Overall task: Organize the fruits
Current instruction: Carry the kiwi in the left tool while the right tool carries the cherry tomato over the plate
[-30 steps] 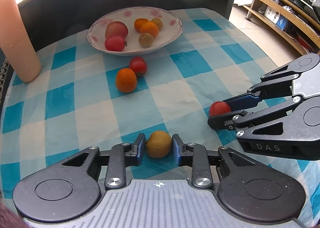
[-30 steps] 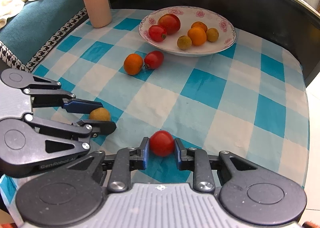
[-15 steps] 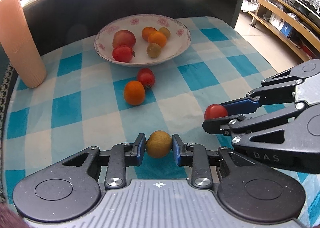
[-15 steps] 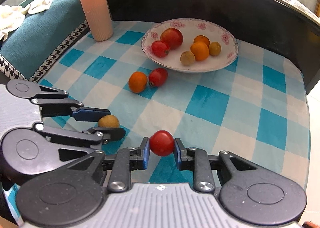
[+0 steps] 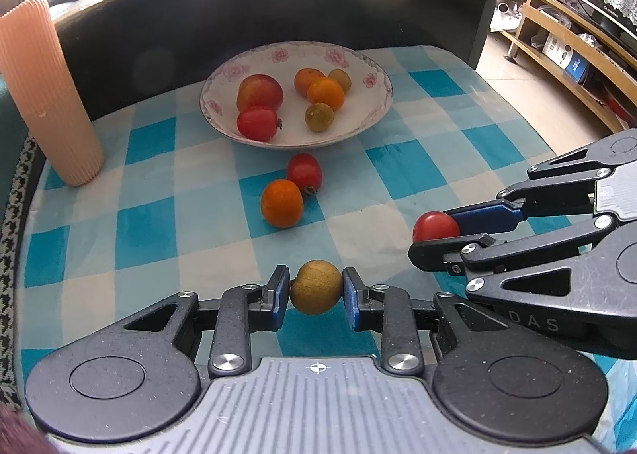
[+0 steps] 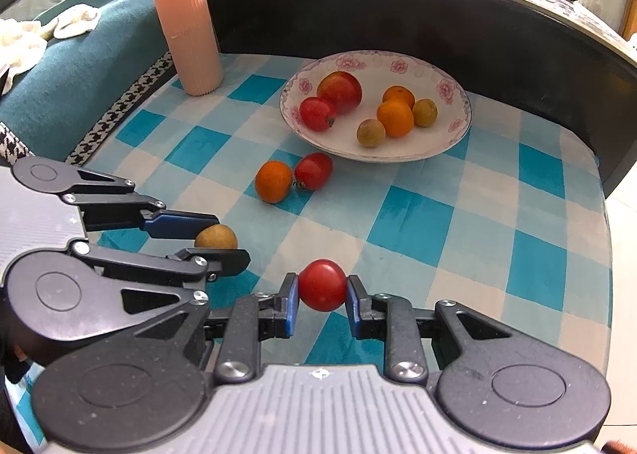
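**Fruit lot: two pieces in grippers, remainder by the bowl**

Hidden or unclear: the far rim of the bowl [image 5: 296,51] is partly washing out against glare. Fruits on the dark ledge behind the bowl are blurring into bright light, their kinds not readable. The lower finger of the right gripper [image 5: 436,233] is covering the underside of its fruit in the left wrist view.

Item 1: brown-yellow round fruit [image 5: 315,286], dull speckled skin, is sitting clamped between the blue-padded fingers of the left gripper [image 5: 315,290], well in front of the bowl, over the checked cloth [image 5: 398,163] on the table.

Item 2: red tomato [image 6: 322,285], glossy, is being gripped by the right gripper [image 6: 322,290], in front of the bowl and to the right of item 1.

Item 3: an orange [image 5: 282,202] and a second red tomato [image 5: 304,172] are lying touching on the cloth, just in front of the bowl.

Item 4: inside the bowl, a large red-orange fruit, a red tomato, two oranges and two small greenish-brown fruits are resting together.

Item 5: a ribbed peach cylinder [image 5: 43,95] is standing upright left of the bowl.
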Tool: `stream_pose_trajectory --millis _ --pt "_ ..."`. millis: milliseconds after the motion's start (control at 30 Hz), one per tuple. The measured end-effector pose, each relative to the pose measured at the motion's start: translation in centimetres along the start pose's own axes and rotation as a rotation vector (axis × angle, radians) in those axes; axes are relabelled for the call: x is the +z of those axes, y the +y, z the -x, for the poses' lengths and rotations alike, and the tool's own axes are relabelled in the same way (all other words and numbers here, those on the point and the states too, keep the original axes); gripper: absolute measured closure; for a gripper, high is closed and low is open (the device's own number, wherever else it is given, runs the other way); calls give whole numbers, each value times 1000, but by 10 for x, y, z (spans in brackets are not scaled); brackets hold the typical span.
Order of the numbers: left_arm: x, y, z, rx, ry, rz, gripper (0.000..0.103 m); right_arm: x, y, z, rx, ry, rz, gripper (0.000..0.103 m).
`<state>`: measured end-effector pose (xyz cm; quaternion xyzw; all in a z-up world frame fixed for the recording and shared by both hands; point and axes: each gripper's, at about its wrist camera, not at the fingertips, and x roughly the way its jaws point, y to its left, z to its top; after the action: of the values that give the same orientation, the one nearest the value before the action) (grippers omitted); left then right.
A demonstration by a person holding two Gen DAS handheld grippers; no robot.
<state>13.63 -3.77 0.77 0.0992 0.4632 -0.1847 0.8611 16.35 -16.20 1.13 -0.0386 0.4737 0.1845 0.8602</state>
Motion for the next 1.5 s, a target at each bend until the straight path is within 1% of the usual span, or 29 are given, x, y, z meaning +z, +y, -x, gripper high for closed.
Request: stream_pose_trajectory --millis 533,967,1500 --pt "14 1 2 17 -35 -7 68 10 -5 5 -18 -42 -18 62" --pt "35 0 -4 33 -59 -14 69 24 -17 5 -40 -70 -65 62" --pt "59 -1 -12 46 -98 -21 69 41 -30 4 -71 -109 -88 62"
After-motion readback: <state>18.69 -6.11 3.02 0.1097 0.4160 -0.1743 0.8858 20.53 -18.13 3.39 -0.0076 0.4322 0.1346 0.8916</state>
